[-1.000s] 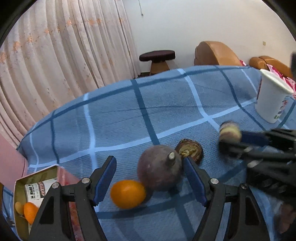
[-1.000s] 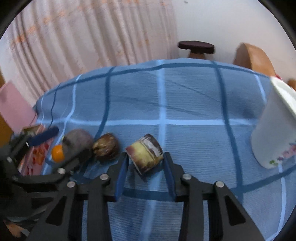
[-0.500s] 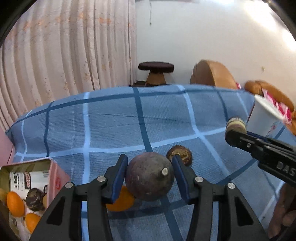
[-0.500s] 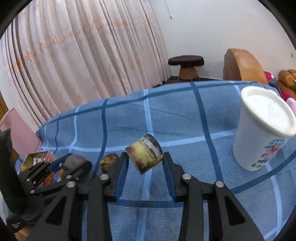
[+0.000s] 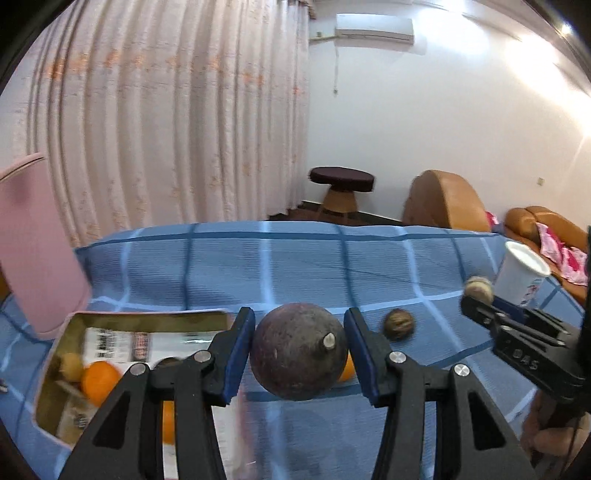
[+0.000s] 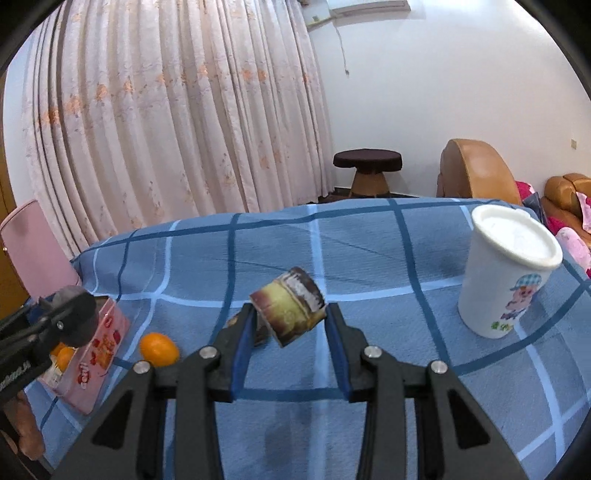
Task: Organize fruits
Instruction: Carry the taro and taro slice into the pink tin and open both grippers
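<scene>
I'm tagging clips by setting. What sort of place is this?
Most likely a home living room: long floral curtains, tan leather sofas, a wall air conditioner, and a checked blue cloth under the fruit.

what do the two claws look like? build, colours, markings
Both match: the left claw and right claw are matte black plastic linkages with triangular cut-outs and silver pivot screws. Each finger carries a flat blue pad on its inner face. Seen from the left wrist camera, the right claw's side bears raised lettering, partly legible. No cables, no sleeves visible.
</scene>
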`<state>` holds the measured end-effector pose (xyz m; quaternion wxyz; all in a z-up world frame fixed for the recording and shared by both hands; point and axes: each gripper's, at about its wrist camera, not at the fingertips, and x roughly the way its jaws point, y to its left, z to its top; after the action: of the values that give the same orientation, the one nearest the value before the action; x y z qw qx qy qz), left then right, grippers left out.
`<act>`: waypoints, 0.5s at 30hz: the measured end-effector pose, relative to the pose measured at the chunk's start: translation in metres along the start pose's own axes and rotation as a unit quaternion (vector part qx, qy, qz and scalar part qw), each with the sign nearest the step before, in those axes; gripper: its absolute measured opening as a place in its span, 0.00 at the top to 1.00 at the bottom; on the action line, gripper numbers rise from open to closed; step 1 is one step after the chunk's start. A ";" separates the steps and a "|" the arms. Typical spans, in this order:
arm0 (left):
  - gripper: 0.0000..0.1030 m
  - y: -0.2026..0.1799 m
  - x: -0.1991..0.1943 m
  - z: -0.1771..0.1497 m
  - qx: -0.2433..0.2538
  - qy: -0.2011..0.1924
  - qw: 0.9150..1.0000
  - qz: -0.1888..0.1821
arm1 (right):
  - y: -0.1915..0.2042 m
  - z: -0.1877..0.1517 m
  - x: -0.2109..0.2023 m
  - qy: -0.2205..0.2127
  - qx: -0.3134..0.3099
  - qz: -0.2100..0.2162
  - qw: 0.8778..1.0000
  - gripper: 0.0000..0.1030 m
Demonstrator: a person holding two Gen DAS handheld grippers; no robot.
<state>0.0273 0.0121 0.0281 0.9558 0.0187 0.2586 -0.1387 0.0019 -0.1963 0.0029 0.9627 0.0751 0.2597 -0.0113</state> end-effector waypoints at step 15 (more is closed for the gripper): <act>0.49 0.084 -0.007 -0.005 -0.010 -0.014 0.996 0.090 | 0.128 -0.015 -0.011 -0.018 -0.055 0.072 0.996 0.60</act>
<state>0.0418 0.0948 0.0243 0.9680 0.0306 0.2438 -0.0503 -0.0068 -0.0676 0.0137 0.9682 0.0402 0.2365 0.0709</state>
